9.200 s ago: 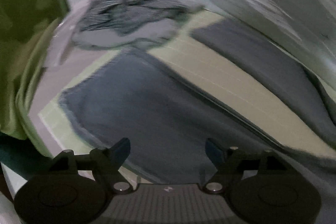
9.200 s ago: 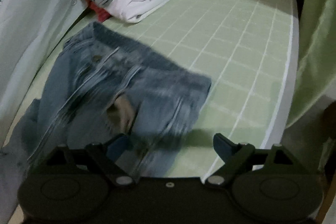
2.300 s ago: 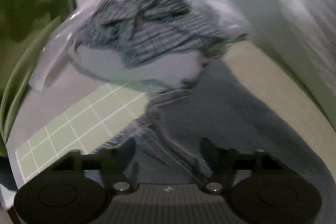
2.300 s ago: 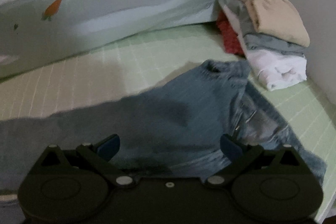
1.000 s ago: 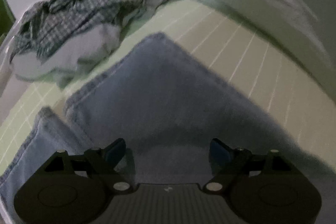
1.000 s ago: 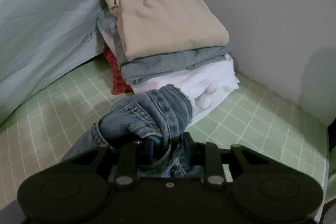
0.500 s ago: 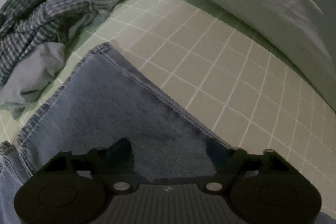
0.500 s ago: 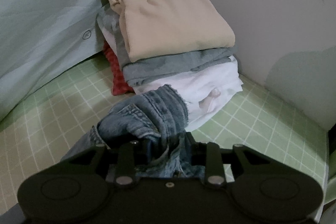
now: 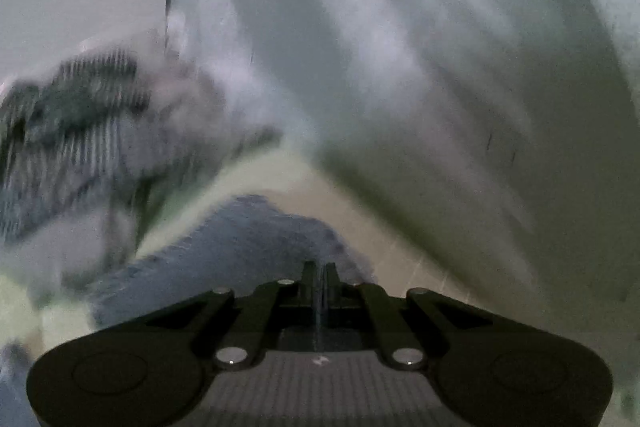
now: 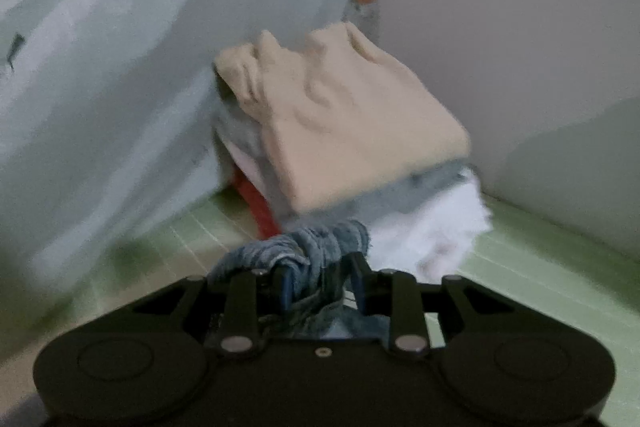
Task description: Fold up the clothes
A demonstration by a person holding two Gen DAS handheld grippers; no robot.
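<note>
Jeans: blue denim, coarse weave with pale stitching; one bunched, rope-like fold (image 10: 316,247) stood up between the right fingers, and a flatter, frayed-edged part (image 9: 240,239) lay on the mat just ahead of the left gripper.
Mat: pale green with a thin white grid (image 10: 540,267), smooth and flat under the jeans.
Left gripper: black, jaws (image 9: 319,277) pressed together with no gap showing; the denim reached up to the tips, but whether any cloth was pinched could not be told.
Right gripper: black with blue pads, jaws (image 10: 320,281) narrowed and clamped on the bunched denim.
Stack: folded clothes just behind the held fold, against the wall; a soft beige top piece (image 10: 352,123), grey under it, a white bundle (image 10: 448,223) at the right and a red edge (image 10: 256,203) at the left.
Pile: crumpled checked cloth, dark and light grey (image 9: 72,131), loose and blurred, at the left near the denim.
Sheet: pale blue-green fabric (image 9: 440,67), draped in long soft folds, with a small orange print.
Writing: none legible; the left view was heavily blurred.
</note>
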